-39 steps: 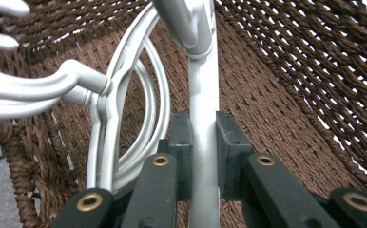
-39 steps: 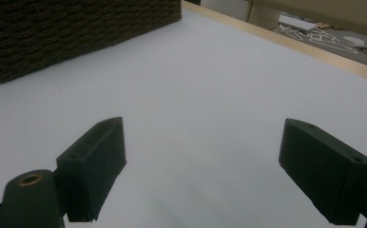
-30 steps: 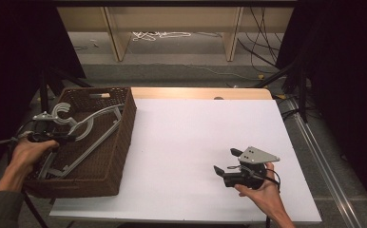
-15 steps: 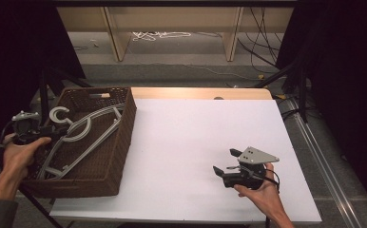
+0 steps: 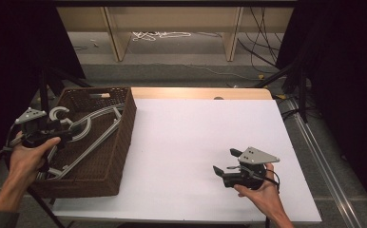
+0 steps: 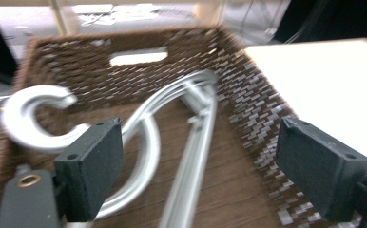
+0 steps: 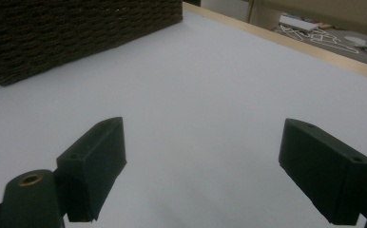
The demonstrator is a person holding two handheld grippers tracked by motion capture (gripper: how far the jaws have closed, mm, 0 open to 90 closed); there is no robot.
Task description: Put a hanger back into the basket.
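Nearest the person, the right gripper point(image 5: 225, 167) rests low over the white table point(image 5: 191, 142), held in the right hand point(image 5: 260, 190); its two blocky matt-black jaws stand wide apart with nothing between them, and the right gripper view looks out over smooth, bare white surface; a grey three-cornered plate sits flat on top of it.

At the left edge, the left hand point(image 5: 27, 156) holds the left gripper point(image 5: 70, 134) over the near-left rim of the basket point(image 5: 124, 137); its jaws have just been opening and now stand wide apart, gripping nothing; in the left gripper view the square black pads point(image 6: 91, 166) frame the basket's inside, the picture somewhat blurred.

The basket is rectangular, dark brown, tightly woven in a coarse wicker texture, with a slot handle cut in its far wall; it stands on the left end of the table, its right wall against the white surface.

Inside it lies the hanger point(image 5: 93, 135), a pale grey piece with a smooth satin sheen; its thick hook point(image 6: 32, 121) curls in an open C toward the basket's far-left corner; the curved shoulder arms sweep toward the far right wall and a straight flat bar runs down toward the near side; it lies free of the jaws.

Beyond the table's pale wooden far edge point(image 5: 200, 92), a grey floor carries loose white cable point(image 5: 160, 34) and dark cords.
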